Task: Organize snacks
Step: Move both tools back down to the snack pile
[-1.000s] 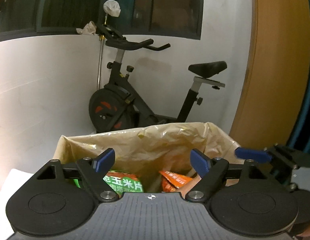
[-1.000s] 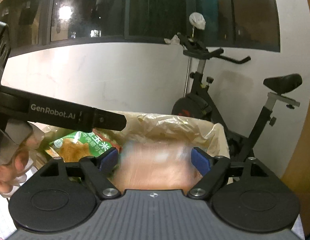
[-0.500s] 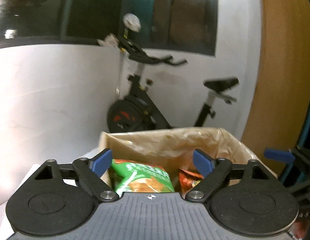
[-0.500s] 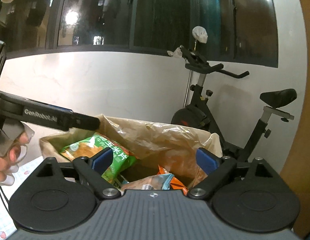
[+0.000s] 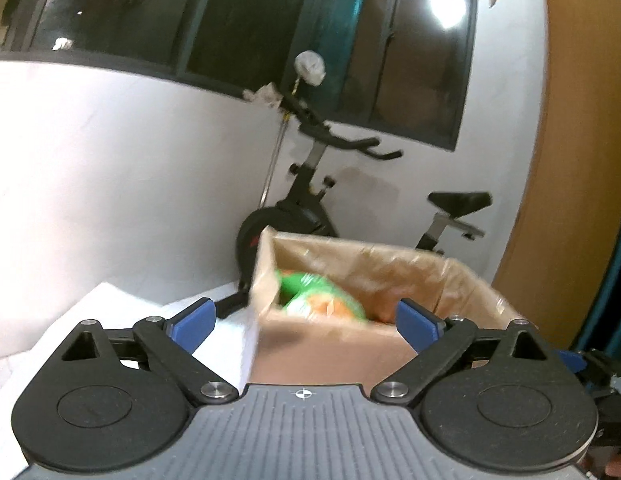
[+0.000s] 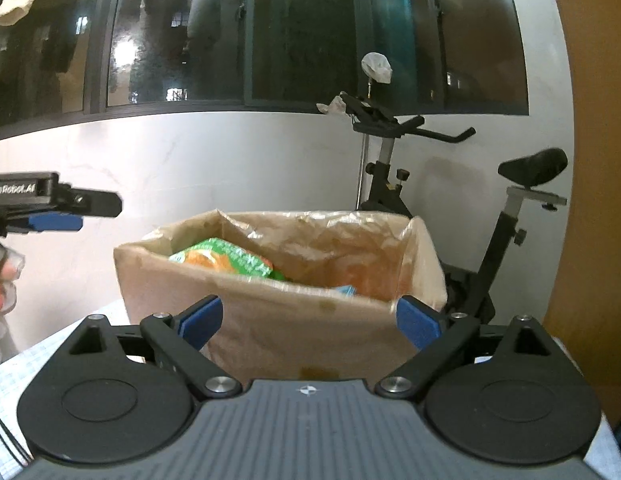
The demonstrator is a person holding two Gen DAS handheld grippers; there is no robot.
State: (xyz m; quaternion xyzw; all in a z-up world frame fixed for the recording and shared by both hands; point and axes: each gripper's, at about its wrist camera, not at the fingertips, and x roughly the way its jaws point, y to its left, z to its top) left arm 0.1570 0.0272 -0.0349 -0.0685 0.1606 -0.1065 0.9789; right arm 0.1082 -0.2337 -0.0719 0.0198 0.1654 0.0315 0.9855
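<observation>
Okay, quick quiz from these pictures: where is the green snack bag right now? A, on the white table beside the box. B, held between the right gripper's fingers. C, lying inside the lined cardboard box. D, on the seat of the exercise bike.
C: the green snack bag lies inside the cardboard box, against its plastic liner, and nothing sits between the fingers of either gripper.

The right tool (image 6: 308, 322) has nothing between its blue pads, which stand wide apart. Beyond it stands a cardboard box (image 6: 302, 320) lined with clear plastic, holding a green snack bag (image 6: 226, 260) and orange packets (image 6: 358, 276). The left tool (image 6: 56, 210) shows at the left edge. An exercise bike (image 6: 450, 184) stands behind.
</observation>
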